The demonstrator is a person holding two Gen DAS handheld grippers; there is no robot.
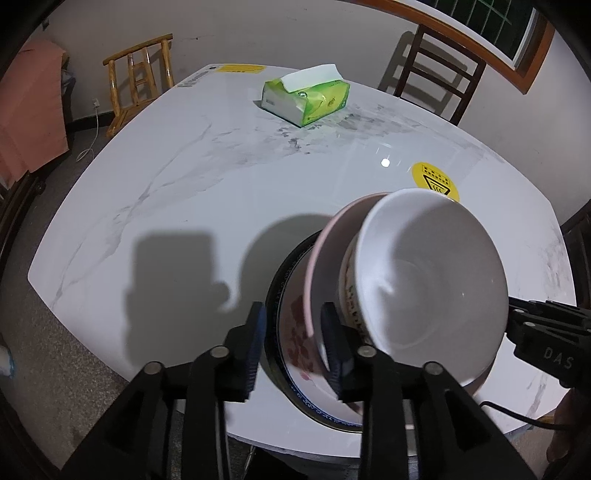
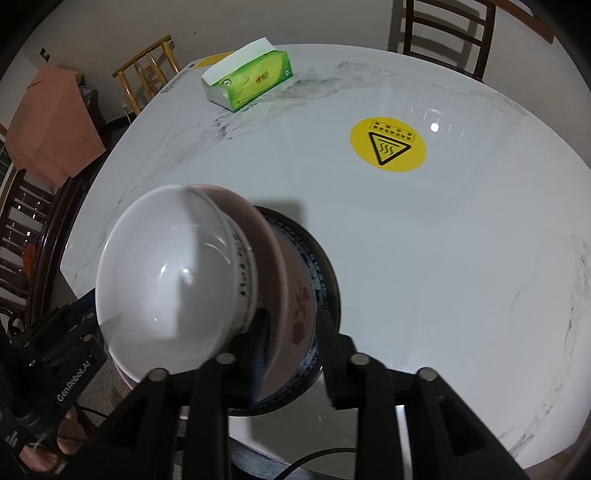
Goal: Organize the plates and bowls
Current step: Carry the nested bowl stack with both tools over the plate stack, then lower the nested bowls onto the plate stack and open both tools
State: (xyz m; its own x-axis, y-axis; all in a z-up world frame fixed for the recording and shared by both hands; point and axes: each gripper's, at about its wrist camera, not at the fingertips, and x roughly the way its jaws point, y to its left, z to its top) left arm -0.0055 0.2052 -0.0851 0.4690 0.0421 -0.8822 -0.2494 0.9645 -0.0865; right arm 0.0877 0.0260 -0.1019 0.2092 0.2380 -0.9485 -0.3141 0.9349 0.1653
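Observation:
A stack of dishes stands near the table's front edge. On top is a white bowl (image 1: 424, 273) (image 2: 162, 277). It sits in a pink dish (image 1: 321, 266) (image 2: 273, 258), over a flower-patterned plate (image 1: 295, 336) (image 2: 303, 306) and a dark blue-rimmed plate (image 1: 275, 295) (image 2: 325, 273). My left gripper (image 1: 293, 343) is open; its fingers straddle the left rim of the stack. My right gripper (image 2: 291, 354) is open; its fingers straddle the right rim. Neither visibly clamps anything.
A green tissue box (image 1: 306, 96) (image 2: 247, 81) lies at the far side of the white marble table (image 1: 166, 192) (image 2: 443, 240). A round yellow warning sticker (image 1: 436, 181) (image 2: 388, 144) is behind the stack. Wooden chairs (image 1: 140, 81) (image 2: 443, 29) stand around the table.

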